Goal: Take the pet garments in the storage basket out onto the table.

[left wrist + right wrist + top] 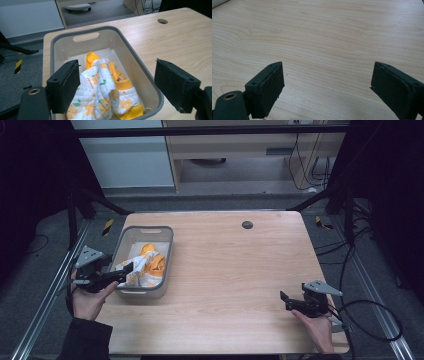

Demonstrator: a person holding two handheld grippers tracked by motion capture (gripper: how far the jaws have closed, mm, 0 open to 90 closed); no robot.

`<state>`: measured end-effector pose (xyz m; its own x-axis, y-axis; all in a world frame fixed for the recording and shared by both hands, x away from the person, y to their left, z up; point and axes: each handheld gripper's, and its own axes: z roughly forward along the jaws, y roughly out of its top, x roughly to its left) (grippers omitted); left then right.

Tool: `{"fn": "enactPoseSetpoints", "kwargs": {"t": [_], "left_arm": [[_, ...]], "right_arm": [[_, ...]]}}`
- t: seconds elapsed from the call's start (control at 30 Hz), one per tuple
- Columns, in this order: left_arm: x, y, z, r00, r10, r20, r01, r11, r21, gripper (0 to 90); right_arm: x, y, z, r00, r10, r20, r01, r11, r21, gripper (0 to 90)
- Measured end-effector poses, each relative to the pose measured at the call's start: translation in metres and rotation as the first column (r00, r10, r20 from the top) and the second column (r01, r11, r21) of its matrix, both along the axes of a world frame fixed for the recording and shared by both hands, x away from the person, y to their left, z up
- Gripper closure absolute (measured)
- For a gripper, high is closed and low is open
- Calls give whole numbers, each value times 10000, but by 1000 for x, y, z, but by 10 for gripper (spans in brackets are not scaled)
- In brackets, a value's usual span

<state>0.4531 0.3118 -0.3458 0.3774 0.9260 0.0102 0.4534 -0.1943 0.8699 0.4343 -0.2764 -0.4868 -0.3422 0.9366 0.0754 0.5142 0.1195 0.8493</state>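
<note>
Pale wooden table (225, 265) carries everything. Nearest the person, the left gripper (117, 87) hangs wide open and empty over the near rim of the grey plastic basket (140, 70); just ahead lies the crumpled white-and-orange flowered cloth (102, 92). Well apart at the table's other side, the right gripper (327, 87) gapes empty.

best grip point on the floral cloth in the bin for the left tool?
Probably the raised white fold at the top of the floral cloth, approached from above. It stands proud of the grey bin, whose walls block side entry. The left tool is open, with jaws either side of that fold.
</note>
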Motion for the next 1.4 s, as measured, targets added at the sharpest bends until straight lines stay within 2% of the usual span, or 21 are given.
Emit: {"fn": "enactPoseSetpoints", "kwargs": {"t": [0.03, 0.3, 0.53, 0.67, 0.8, 0.93, 1.1, 1.27, 1.33, 1.4], "left_arm": [[4, 0, 3, 10000, 24, -68, -23, 9999, 142, 200], [20, 1, 8, 9989, 135, -451, -119, 9993, 356, 199], [32, -2, 7, 9962, 93, -871, -39, 9981, 618, 200], [42, -4, 4, 9926, 108, -1210, -3, 9962, 865, 200], [48, -7, 2, 9897, 45, -1431, 90, 9955, 938, 200], [56, -10, -3, 9827, -12, -1852, 230, 9931, 1153, 200], [63, -11, -7, 9763, -37, -2166, 317, 9915, 1262, 201], [67, -11, -9, 9711, -60, -2387, 366, 9916, 1243, 204], [71, -11, -12, 9647, -91, -2631, 400, 9929, 1121, 207], [72, -12, -13, 9629, -106, -2697, 422, 9928, 1119, 211]], "right_arm": [[0, 0, 0, 10000, 7, -6, -7, 10000, 2, 113], [0, 0, 0, 10000, 24, 4, -24, 10000, 42, 111], [0, 0, 0, 10000, 39, -13, -39, 10000, 15, 110], [1, 0, 0, 10000, 51, -12, -51, 10000, 9, 110], [1, 0, 0, 10000, 61, -16, -61, 10000, 19, 110], [1, 0, 0, 10000, 79, -23, -79, 10000, 22, 110], [1, 0, 0, 9999, 103, -58, -103, 9999, -11, 110], [1, 0, -1, 9998, 158, -86, -158, 9999, -28, 110], [2, 1, -1, 9997, 180, -153, -180, 9998, 8, 110], [2, 1, -1, 9997, 198, -153, -198, 9998, -5, 110]]}}
